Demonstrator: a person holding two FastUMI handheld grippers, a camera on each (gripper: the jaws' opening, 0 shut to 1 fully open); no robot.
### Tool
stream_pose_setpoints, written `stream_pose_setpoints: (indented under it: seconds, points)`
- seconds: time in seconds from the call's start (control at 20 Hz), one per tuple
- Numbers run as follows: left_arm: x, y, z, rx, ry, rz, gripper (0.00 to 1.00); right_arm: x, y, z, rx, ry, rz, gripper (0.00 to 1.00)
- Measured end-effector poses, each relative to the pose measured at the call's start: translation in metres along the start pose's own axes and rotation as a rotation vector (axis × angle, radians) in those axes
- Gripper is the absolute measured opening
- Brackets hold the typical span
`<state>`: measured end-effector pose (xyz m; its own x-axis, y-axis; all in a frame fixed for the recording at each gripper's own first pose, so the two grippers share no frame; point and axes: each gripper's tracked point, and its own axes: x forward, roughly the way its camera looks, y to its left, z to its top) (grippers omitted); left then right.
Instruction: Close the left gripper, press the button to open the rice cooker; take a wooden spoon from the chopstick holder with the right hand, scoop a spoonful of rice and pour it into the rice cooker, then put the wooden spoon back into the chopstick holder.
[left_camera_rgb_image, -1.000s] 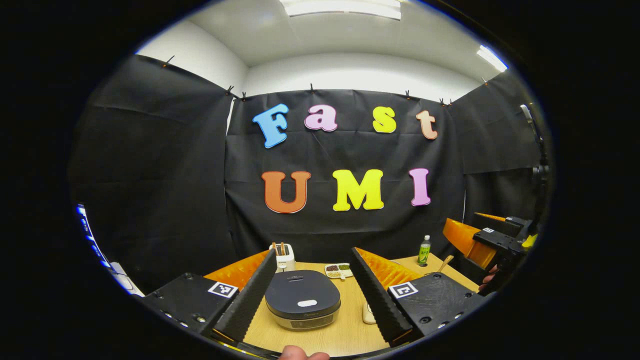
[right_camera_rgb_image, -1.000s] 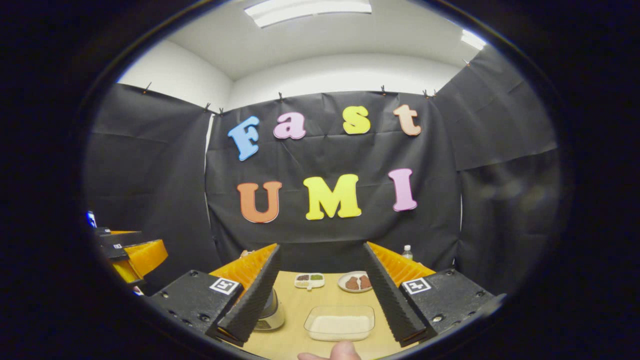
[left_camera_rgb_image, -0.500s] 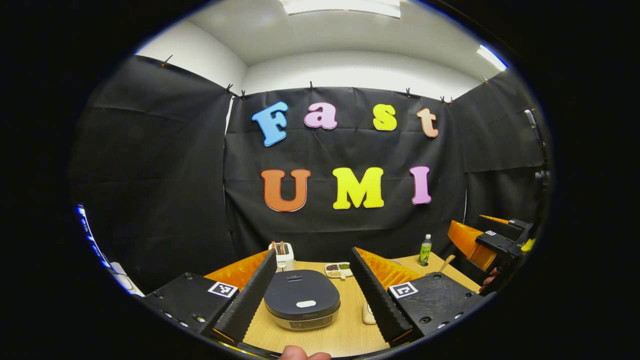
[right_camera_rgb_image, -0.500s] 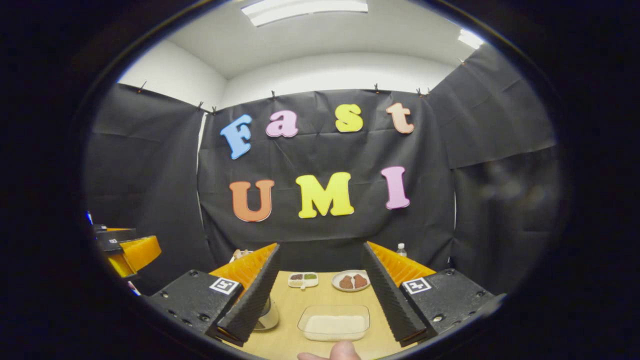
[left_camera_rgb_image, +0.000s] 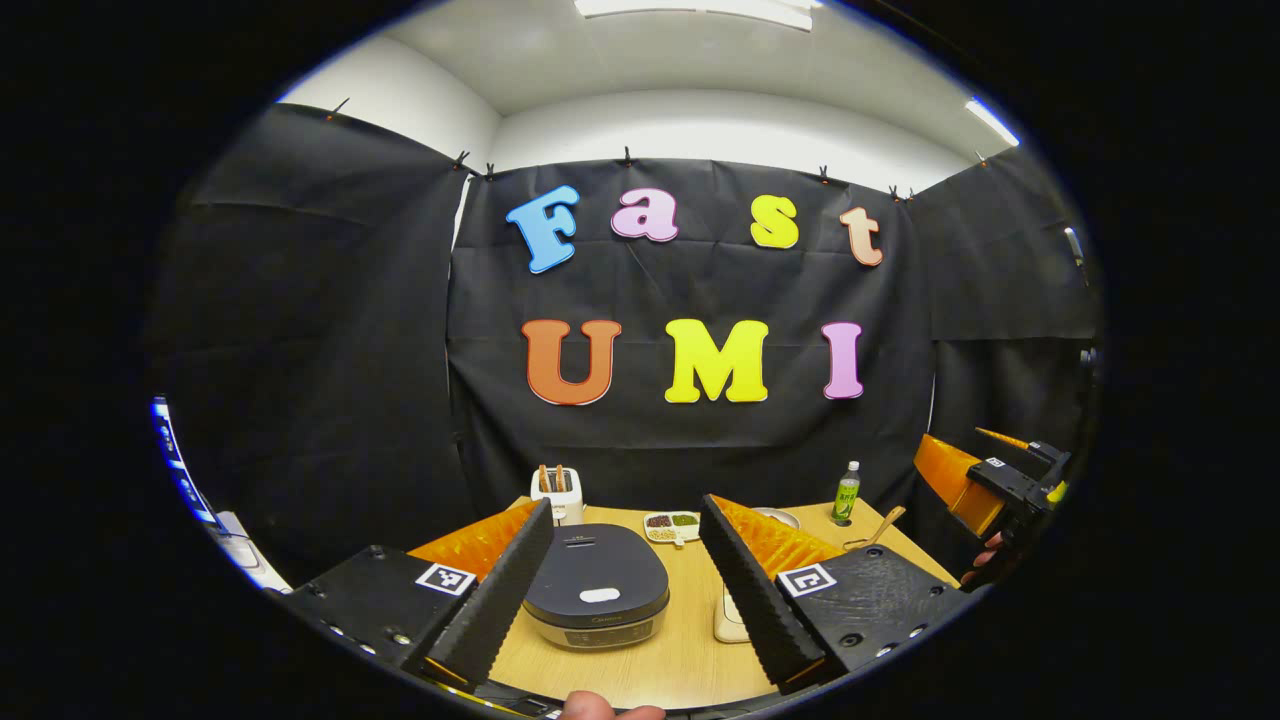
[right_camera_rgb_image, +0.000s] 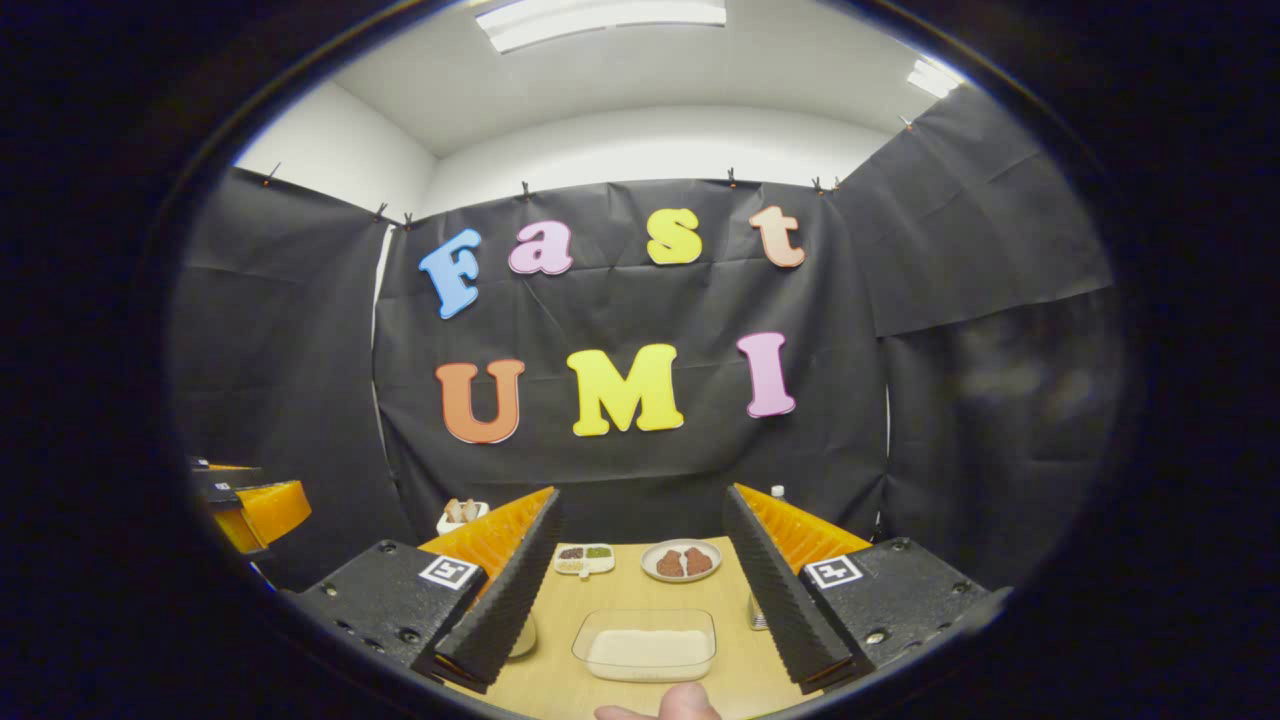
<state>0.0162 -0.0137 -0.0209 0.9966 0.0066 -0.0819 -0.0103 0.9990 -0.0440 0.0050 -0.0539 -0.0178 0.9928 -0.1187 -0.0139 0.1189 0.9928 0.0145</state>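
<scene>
My left gripper (left_camera_rgb_image: 625, 590) hangs above the near edge of the table (left_camera_rgb_image: 690, 660) with its fingers spread wide and nothing between them, the rice cooker (left_camera_rgb_image: 597, 598) framed in the gap, lid down, its pale button (left_camera_rgb_image: 599, 595) facing up. My right gripper (right_camera_rgb_image: 645, 590) is just as wide open and empty, looking down on the clear container of rice (right_camera_rgb_image: 646, 652); the chopstick holder (left_camera_rgb_image: 558, 493) with its wooden spoon (left_camera_rgb_image: 552, 478) stands behind the cooker by the wall. My worry is that pressing with fingers this far apart would have them straddle the button and push only on the lid, so I must close first; a tilted press could also slide the cooker. Against a second ago, the cooker sits a little farther from my left fingers and the rice container has drifted left between my right ones
</scene>
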Motion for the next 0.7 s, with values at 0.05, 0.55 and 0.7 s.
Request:
stream_pose_setpoints:
  seconds: [0.05, 0.55, 0.7]
  points:
    - [-0.001, -0.001, -0.002, 0.001, 0.007, 0.002, 0.94, 0.002, -0.002, -0.001, -0.002, 0.002, -0.002, 1.0]
    - [0.028, -0.003, -0.031, -0.054, 0.13, 0.048, 0.95, 0.037, -0.014, -0.009, -0.016, 0.026, 0.029, 1.0]
    - [0.04, 0.002, -0.045, -0.052, 0.19, 0.082, 0.95, 0.057, -0.01, -0.024, -0.014, 0.064, 0.056, 1.0]
